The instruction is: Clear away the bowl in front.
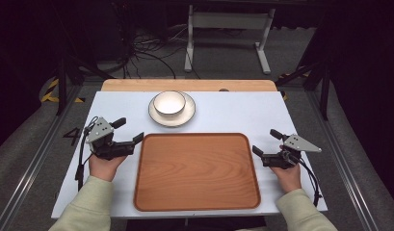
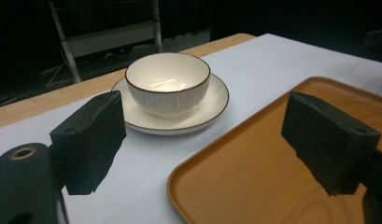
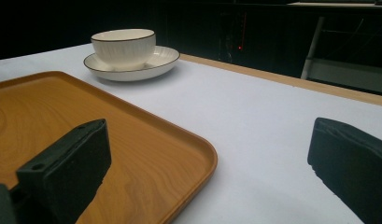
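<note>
bowl (image 1: 169, 103) beyond left hand-held gripper (image 1: 128, 130)

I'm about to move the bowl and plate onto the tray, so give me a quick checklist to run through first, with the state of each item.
1. Tray bare inside, room to set things down: ok.
2. Bowl upright, sitting on the plate: ok.
3. Bowl empty: ok, nothing seen inside.
4. Left gripper open, holding nothing: ok.
5. Right gripper open, holding nothing: ok.
6. Plate apart from the tray's far rim, white tabletop between them: ok.
</note>
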`<state>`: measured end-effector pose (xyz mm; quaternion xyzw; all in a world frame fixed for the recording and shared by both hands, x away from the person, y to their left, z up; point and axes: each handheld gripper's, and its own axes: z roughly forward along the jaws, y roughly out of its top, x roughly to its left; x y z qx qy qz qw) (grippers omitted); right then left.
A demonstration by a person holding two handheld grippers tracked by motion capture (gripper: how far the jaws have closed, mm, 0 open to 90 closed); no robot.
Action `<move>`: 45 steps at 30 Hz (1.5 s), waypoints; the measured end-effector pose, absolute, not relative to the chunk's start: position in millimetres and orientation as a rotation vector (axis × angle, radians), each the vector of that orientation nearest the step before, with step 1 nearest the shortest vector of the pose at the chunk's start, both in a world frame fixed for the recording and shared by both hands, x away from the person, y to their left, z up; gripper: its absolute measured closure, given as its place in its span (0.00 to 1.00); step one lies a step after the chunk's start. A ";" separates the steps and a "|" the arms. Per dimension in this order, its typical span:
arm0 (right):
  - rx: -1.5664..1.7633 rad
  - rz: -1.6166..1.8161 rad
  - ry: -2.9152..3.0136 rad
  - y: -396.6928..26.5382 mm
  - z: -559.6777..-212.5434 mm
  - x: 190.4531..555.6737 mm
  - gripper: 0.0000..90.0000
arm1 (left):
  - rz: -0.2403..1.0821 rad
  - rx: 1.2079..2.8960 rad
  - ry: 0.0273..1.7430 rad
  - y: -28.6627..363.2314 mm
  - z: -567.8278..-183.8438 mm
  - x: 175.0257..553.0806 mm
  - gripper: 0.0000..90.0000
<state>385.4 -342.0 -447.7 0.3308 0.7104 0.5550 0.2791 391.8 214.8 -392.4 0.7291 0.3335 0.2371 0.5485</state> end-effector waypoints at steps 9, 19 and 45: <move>0.894 1.483 1.911 -341.5 -447.9 385.5 0.00 | 0.546 1.696 0.782 211.4 -382.0 404.3 0.16; 0.936 1.471 1.900 -342.2 -448.9 386.5 0.00 | 0.530 1.712 0.770 203.8 -373.5 416.5 0.17; 0.984 1.521 1.911 -342.8 -448.9 386.9 0.00 | 0.485 1.799 0.775 174.9 -344.2 485.1 0.18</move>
